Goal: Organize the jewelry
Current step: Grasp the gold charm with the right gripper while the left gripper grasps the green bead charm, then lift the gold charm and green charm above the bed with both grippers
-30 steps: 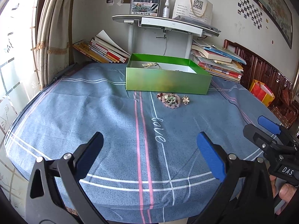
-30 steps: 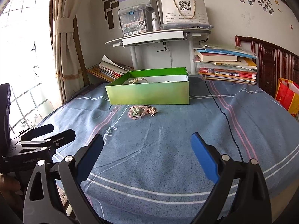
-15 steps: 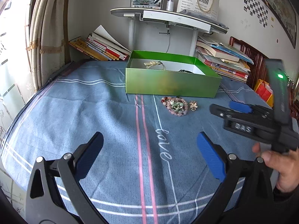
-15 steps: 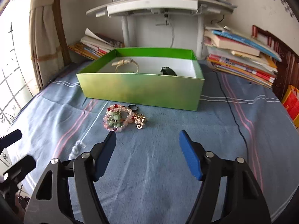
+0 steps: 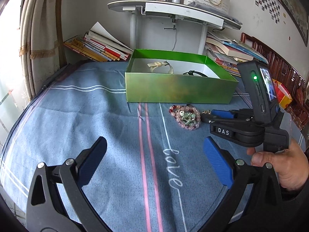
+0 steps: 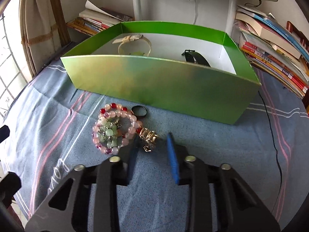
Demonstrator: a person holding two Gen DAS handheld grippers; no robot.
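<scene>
Blue striped bedspread (image 5: 108, 116) with "love" stitched in white, covering the surface. Green box (image 5: 179, 89), open, toward the far edge; inside, a cream watch (image 5: 160, 65) at left and a black watch (image 5: 195, 73) at right. Pink bead bracelets (image 5: 185, 117) heaped just before the box's front wall. Right gripper (image 5: 207, 116), gripped by a hand (image 5: 285, 166), jaws closing at a gold piece (image 5: 206, 112) beside the beads. Left gripper (image 5: 154, 160) at the near edge, jaws wide apart, nothing between
</scene>
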